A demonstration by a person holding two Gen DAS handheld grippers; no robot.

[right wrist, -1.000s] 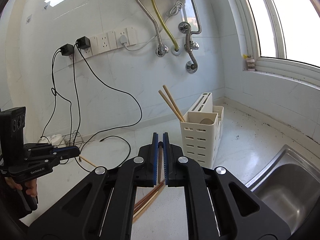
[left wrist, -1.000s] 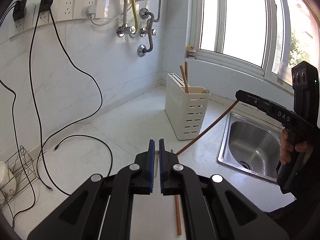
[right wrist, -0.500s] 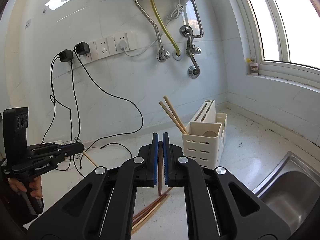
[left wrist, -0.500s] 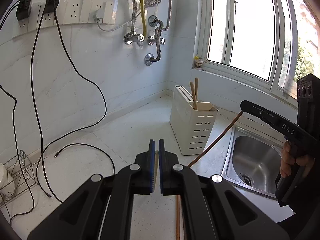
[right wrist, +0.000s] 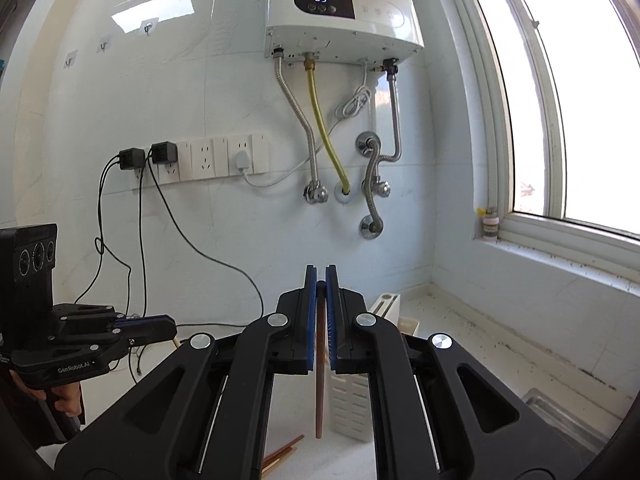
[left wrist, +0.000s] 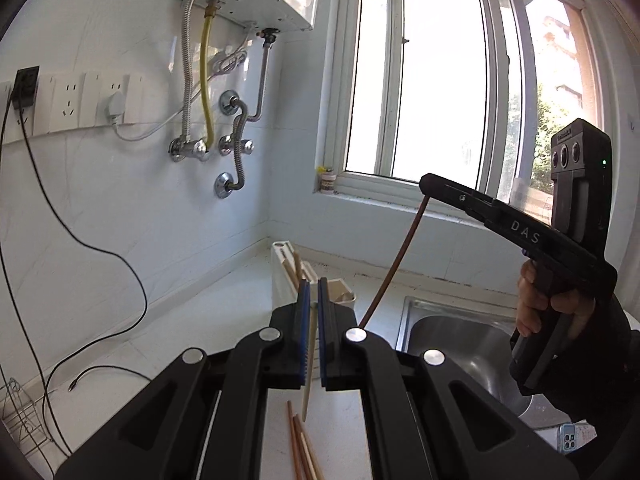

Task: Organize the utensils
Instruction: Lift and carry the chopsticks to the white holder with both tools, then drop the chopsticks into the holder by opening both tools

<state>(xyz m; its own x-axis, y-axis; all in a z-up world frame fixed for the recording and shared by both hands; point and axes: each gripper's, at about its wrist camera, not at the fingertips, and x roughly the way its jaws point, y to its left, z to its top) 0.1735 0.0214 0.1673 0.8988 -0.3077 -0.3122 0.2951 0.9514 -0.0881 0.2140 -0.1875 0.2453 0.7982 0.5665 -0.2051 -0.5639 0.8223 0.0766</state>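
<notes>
While each hand-held gripper is clenched on one chopstick, the left hand-held gripper [left wrist: 311, 292] pinches a pale chopstick [left wrist: 309, 364] hanging point-down, and the right hand-held gripper [right wrist: 320, 276] pinches a dark brown chopstick [right wrist: 319, 380] hanging the same way. Three more chopsticks [left wrist: 301, 446] lie on the white counter [left wrist: 208, 320] at six o'clock in the left view. Two chopsticks [left wrist: 293, 270] stand in the cream utensil holder [right wrist: 347, 404] at twelve o'clock beyond the left jaws, beside the steel sink [left wrist: 460, 344].

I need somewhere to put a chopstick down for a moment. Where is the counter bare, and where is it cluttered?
Bare: the white counter between the black cable on the left and the holder at the back corner. Also the strip from the holder to the window wall. Crowded: the loose chopsticks lying near the front, the sink to the right, the wire rack far left.
</notes>
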